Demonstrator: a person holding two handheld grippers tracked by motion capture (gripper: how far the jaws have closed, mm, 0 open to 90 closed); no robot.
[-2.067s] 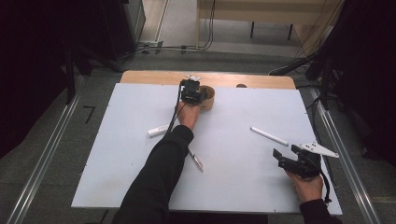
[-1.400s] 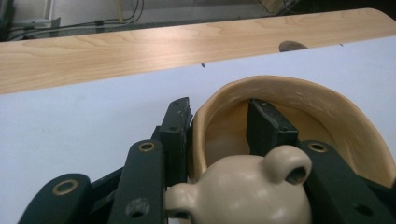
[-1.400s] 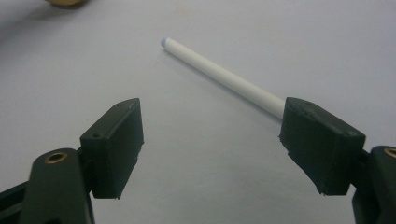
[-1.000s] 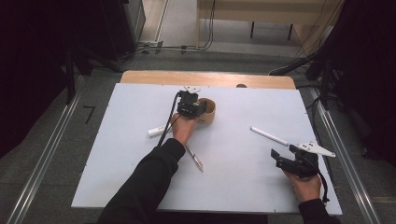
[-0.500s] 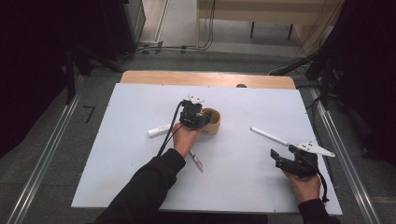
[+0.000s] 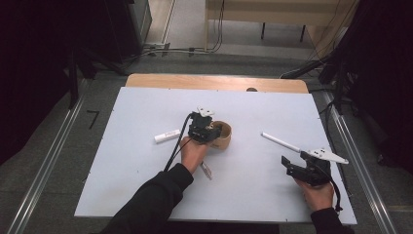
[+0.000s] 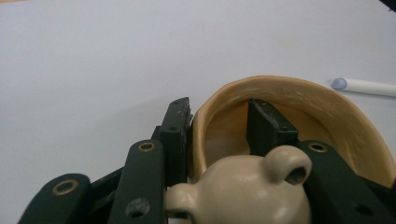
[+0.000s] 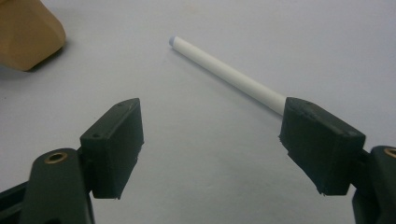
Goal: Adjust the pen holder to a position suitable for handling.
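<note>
From the high view, a white board (image 6: 146, 185) covers a wooden table (image 6: 216, 82) on a grey floor, with dark curtains to either side. A tan cup (image 6: 222, 135) sits near the board's middle, with the left gripper (image 6: 203, 130) at its near rim. Well right of the cup, the right gripper (image 6: 298, 168) rests beside a white stick (image 6: 280, 141). In the left gripper view, the jaws pinch the cup (image 7: 299, 112) wall, one inside, one outside. In the right gripper view, the jaws stand spread wide over the board, the stick (image 8: 229, 72) beyond them.
</note>
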